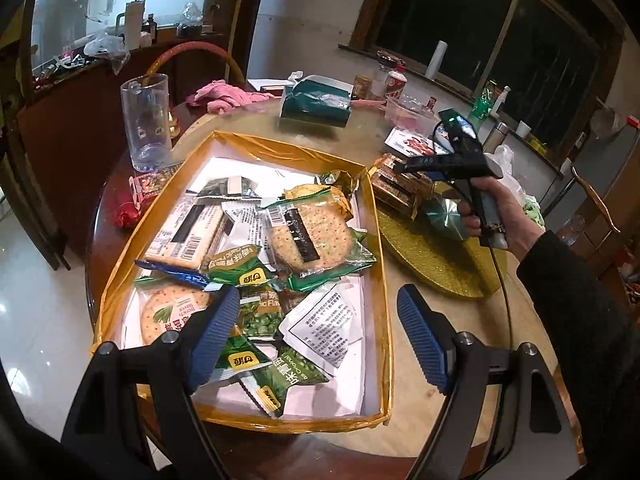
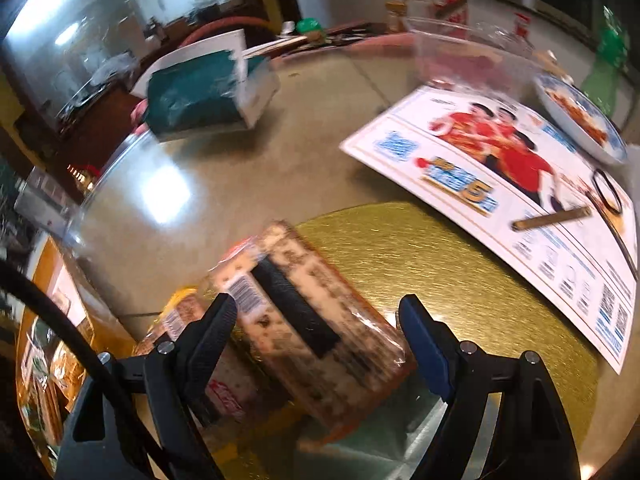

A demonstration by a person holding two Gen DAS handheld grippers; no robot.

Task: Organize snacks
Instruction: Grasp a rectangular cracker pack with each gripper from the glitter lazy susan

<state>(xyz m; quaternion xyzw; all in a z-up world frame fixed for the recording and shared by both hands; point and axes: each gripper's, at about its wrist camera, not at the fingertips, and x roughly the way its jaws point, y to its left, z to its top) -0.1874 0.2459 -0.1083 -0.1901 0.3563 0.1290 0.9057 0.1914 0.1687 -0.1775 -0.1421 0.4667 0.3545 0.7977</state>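
A gold-rimmed box (image 1: 382, 280) with a white floor holds several snack packets: cracker packs (image 1: 308, 232) and green pea bags (image 1: 260, 314). My left gripper (image 1: 318, 336) is open above the box's near end and holds nothing. My right gripper (image 2: 318, 344) is open, its fingers on either side of a speckled cracker pack (image 2: 304, 320) that lies on a gold round board (image 2: 460, 280). In the left wrist view the right gripper (image 1: 404, 170) hovers over stacked brown packs (image 1: 400, 188) on that board (image 1: 432, 264).
A glass mug (image 1: 146, 120) stands left of the box. A teal tissue pack (image 1: 316, 104), pink cloth (image 1: 224, 96), clear tub (image 1: 408, 114) and a printed flyer (image 2: 520, 200) lie further back. A red packet (image 1: 140, 196) lies by the box. A plate (image 2: 580, 120) sits far right.
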